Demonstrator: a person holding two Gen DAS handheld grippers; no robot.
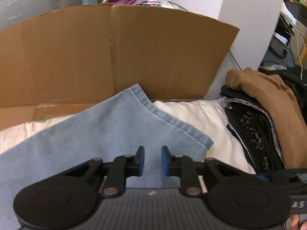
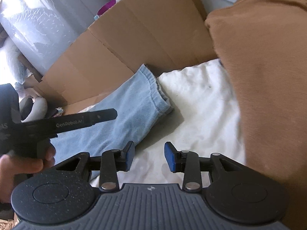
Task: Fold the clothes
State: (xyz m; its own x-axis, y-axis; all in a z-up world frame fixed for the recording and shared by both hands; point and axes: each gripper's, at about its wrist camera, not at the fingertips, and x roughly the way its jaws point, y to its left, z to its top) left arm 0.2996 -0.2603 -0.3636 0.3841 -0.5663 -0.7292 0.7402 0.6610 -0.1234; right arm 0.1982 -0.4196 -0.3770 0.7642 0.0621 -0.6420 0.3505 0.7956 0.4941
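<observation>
Left gripper (image 1: 152,161) nearest the lens, fingers (image 1: 141,160) narrowly apart, a slim gap between the blue pads, nothing seen clamped; hovering low over pale blue jeans (image 1: 107,134). Whether pads touch denim: cannot tell.

Right gripper (image 2: 148,156) over white bedding (image 2: 201,103), fingers wider apart, empty, just beside the denim's near edge.

Jeans lying flat on the bedding, in front of an opened cardboard box (image 1: 115,53). Long axis running from near-left toward far-right in the left wrist view; hemmed leg end (image 1: 172,122) pointing away toward the box wall. Waist end out of frame.

Brown garment (image 2: 268,76) heaped close on the right, over a dark stack (image 1: 255,132).

Risks, judged:
- narrow gap pinching one layer only, so the fold drags askew
- hem snagging on the box wall if lifted forward
- right gripper brushing the brown heap, tipping it onto the work area
</observation>
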